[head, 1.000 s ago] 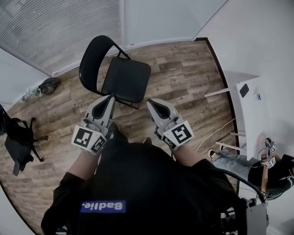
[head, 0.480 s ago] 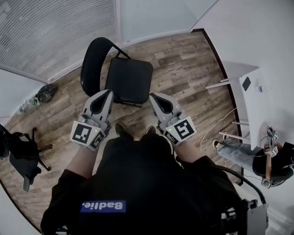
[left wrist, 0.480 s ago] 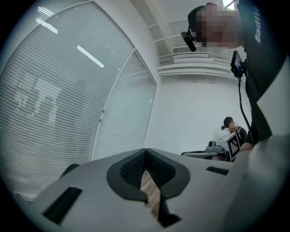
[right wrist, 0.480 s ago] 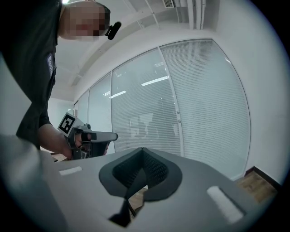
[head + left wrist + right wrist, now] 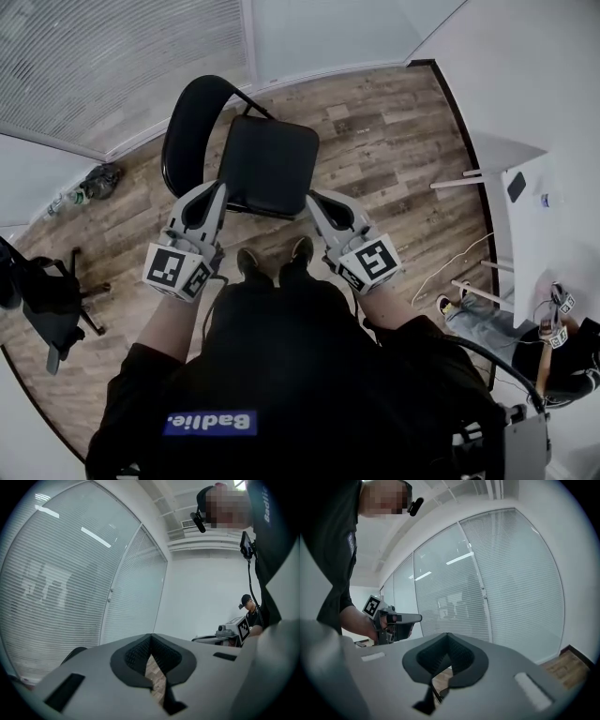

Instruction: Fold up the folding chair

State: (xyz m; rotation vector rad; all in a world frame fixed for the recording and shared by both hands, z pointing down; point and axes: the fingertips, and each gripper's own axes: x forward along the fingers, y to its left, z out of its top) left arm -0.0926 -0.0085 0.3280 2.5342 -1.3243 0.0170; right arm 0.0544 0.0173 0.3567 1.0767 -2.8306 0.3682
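A black folding chair [image 5: 267, 164] stands unfolded on the wood floor, its seat toward me and its curved backrest [image 5: 184, 127] at the far left. My left gripper [image 5: 218, 187] is shut and empty, its tip just by the seat's near left corner. The right gripper [image 5: 312, 200], also shut and empty, hovers at the seat's near right corner. In the left gripper view the jaws [image 5: 151, 639] meet with only floor seen behind them. In the right gripper view the jaws [image 5: 448, 639] are closed, and a sliver of the dark chair [image 5: 440, 692] shows below them.
Frosted glass walls with blinds [image 5: 112, 56] run behind the chair. A black swivel chair [image 5: 42, 300] stands at the left, bottles and a bag [image 5: 89, 183] lie by the wall. A white table [image 5: 553, 216] and a seated person [image 5: 553, 347] are at the right.
Both grippers have moved forward toward the chair, from short of the seat's front edge to its two near corners. My feet have come into view beneath them.
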